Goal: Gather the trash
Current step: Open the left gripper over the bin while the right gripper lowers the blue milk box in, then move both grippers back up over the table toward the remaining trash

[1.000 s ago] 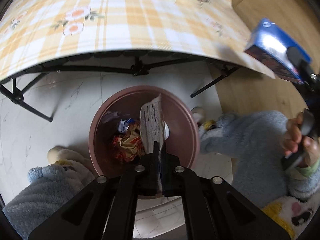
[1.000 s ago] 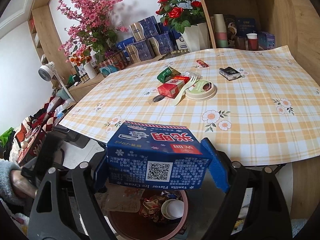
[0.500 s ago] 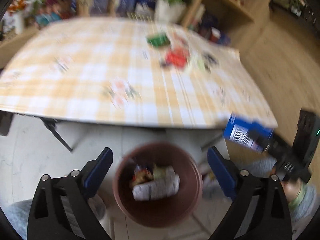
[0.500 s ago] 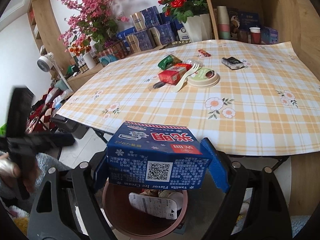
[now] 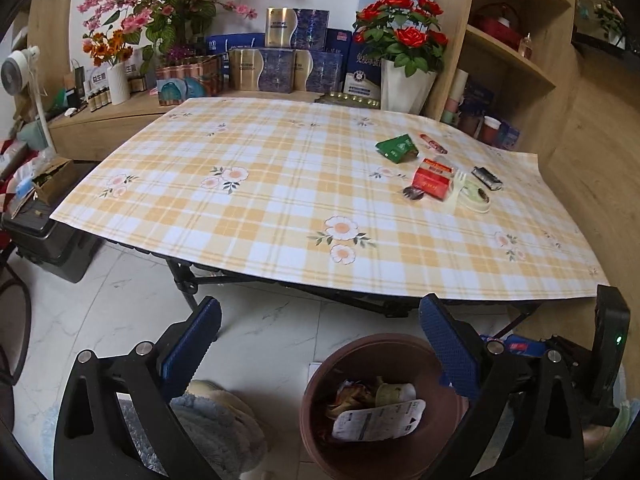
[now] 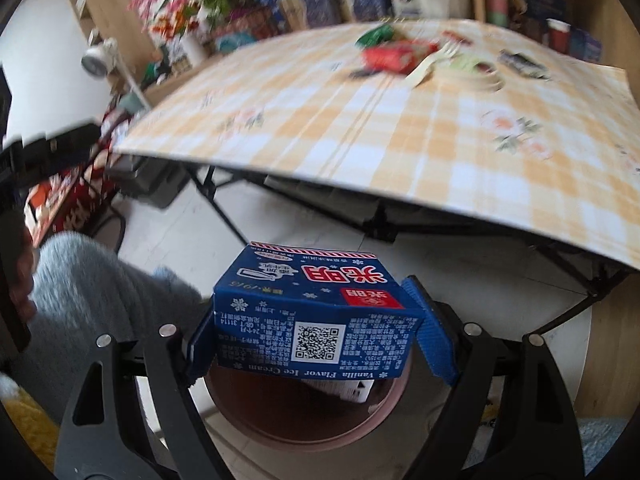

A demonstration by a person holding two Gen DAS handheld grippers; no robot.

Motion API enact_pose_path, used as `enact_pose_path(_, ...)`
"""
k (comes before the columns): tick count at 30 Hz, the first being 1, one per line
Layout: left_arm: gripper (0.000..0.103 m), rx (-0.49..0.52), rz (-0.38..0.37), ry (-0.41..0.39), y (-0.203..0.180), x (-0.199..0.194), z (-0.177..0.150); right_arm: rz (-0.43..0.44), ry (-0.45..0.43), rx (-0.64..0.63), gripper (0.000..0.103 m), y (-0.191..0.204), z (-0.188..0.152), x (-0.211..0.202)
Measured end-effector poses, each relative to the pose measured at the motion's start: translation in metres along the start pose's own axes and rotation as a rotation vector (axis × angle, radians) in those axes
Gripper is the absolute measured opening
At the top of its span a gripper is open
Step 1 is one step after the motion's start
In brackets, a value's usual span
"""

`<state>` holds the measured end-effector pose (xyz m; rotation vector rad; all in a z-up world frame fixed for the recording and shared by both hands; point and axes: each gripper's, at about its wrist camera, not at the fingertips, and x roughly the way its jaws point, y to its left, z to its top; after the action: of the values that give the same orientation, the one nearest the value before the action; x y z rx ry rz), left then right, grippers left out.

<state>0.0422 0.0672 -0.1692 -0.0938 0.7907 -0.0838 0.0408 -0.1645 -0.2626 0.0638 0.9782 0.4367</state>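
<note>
Nearest our right wrist camera, the right gripper (image 6: 316, 340) was clamped on a blue ice cream carton (image 6: 316, 308) — one blue pad on each short end, QR-code side facing the lens. The carton hung directly over the brown bin (image 6: 304, 412), whose rim curved just below it; a white scrap showed inside under the carton's right end.

From our left wrist camera, the left gripper (image 5: 316, 344) stood spread wide, its jaws having just been opening, with nothing between the blue pads. The bin (image 5: 320, 380) sat low between the fingers, nearer the right one, and in it lay a printed white wrapper (image 5: 376, 420) on crumpled orange and yellow trash. A fluffy slipper (image 5: 224, 428) lay left of the bin, on the marble floor.

Farther off, the checked tablecloth (image 5: 280, 200) carried a small cluster — a green packet (image 5: 396, 148), a red box (image 5: 432, 180), a pale plastic fork (image 5: 456, 190) across a round lid (image 5: 476, 198), and a small dark pack (image 5: 486, 178).
</note>
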Motion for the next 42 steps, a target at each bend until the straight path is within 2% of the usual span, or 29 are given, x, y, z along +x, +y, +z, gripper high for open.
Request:
enact_pose_path(9,0.097,-0.006,-0.011,-0.002,0.002,0.008,-0.003,0.005,0.085,-0.043,0.083,0.015,-0.010,0.023)
enact_pose_path(13,0.097,0.003,-0.018,0.003,-0.002,0.010,-0.002,0.012,0.083,-0.015,0.090,0.011,-0.009,0.022)
enact_pose_path(18,0.097,-0.009,-0.046,-0.008,-0.002,0.011,-0.002,-0.022,0.026,-0.005,0.097,0.006,0.001,0.008)
enact_pose_path(27,0.097,0.029,-0.073,-0.076,-0.010,0.007,0.007,-0.103,-0.107,0.055,0.097,-0.017,0.031,-0.029)
enact_pose_path(42,0.097,0.094,-0.099,-0.105,-0.026,0.018,0.045,-0.255,-0.269,0.065,0.097,-0.072,0.082,-0.083)
